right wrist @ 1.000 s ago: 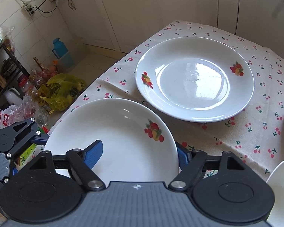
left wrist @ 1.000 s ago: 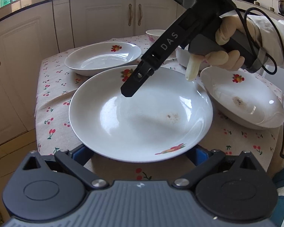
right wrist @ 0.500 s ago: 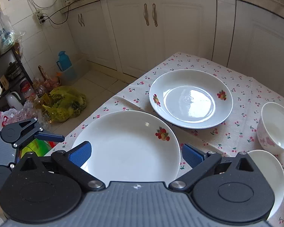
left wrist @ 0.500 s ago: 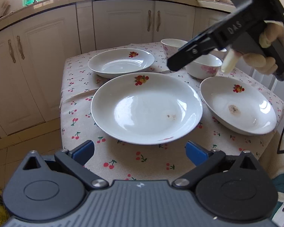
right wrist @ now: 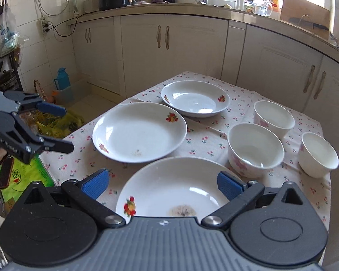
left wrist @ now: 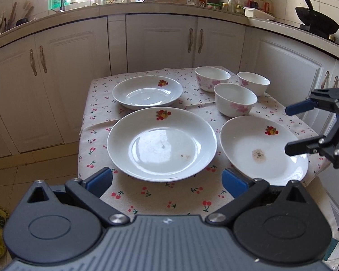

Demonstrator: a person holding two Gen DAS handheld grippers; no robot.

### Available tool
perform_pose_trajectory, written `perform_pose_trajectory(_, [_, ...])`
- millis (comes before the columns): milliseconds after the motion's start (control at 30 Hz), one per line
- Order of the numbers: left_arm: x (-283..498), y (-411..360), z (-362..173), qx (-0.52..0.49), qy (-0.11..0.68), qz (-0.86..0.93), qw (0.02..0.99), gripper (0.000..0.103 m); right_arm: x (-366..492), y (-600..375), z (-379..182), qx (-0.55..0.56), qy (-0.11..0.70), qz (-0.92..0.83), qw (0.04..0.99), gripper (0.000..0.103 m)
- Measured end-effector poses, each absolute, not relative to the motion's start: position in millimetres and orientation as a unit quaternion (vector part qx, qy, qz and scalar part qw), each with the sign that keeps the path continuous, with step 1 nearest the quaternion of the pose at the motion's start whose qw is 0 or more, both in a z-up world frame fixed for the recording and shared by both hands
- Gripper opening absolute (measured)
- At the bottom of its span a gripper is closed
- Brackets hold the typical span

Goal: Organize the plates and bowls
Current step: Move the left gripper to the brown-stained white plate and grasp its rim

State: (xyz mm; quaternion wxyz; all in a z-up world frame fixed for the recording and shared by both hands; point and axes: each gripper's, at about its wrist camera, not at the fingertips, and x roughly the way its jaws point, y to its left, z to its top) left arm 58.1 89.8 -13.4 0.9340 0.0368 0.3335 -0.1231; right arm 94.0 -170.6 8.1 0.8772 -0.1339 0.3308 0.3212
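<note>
Left wrist view: your left gripper (left wrist: 167,180) is spread and empty, pulled back from the large fruit-print plate (left wrist: 161,143) it gripped a second ago; that plate lies mid-table.
Right wrist view: your right gripper (right wrist: 161,185), just opened wide, hovers empty over the stained plate (right wrist: 176,192).
</note>
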Motion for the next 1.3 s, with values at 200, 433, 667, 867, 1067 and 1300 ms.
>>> perform_pose_trajectory(200, [60.2, 57.5, -11.7, 0.033, 0.33, -0.151, 0.931, 0.102, 68.0, -204.8, -9.7, -0.136, 0.325, 0.289, 0.89, 0.103])
perform_pose_trajectory(433, [66.3, 21.1, -16.5, 0.027, 0.331, -0.195, 0.923, 0.102, 51.6, -228.9, -31.2, -0.128, 0.33, 0.278, 0.893, 0.103])
perform_pose_trajectory(667, [73.0, 2.1, -21.1, 0.035, 0.345, -0.213, 0.913, 0.102, 49.8, -234.9, -52.9, -0.134, 0.341, 0.291, 0.884, 0.103])
perform_pose_trajectory(867, [81.8, -6.5, -24.4, 0.049, 0.358, -0.22, 0.906, 0.102, 53.2, -233.5, -63.0, -0.144, 0.34, 0.296, 0.881, 0.103])
perform_pose_trajectory(1067, [94.2, -16.5, -24.2, 0.078, 0.365, -0.233, 0.898, 0.102, 57.2, -230.0, -69.2, -0.157, 0.337, 0.307, 0.876, 0.103])
perform_pose_trajectory(1300, [119.9, -27.2, -26.6, 0.1, 0.388, -0.267, 0.877, 0.102, 63.2, -227.1, -74.7, -0.154, 0.33, 0.321, 0.874, 0.103])
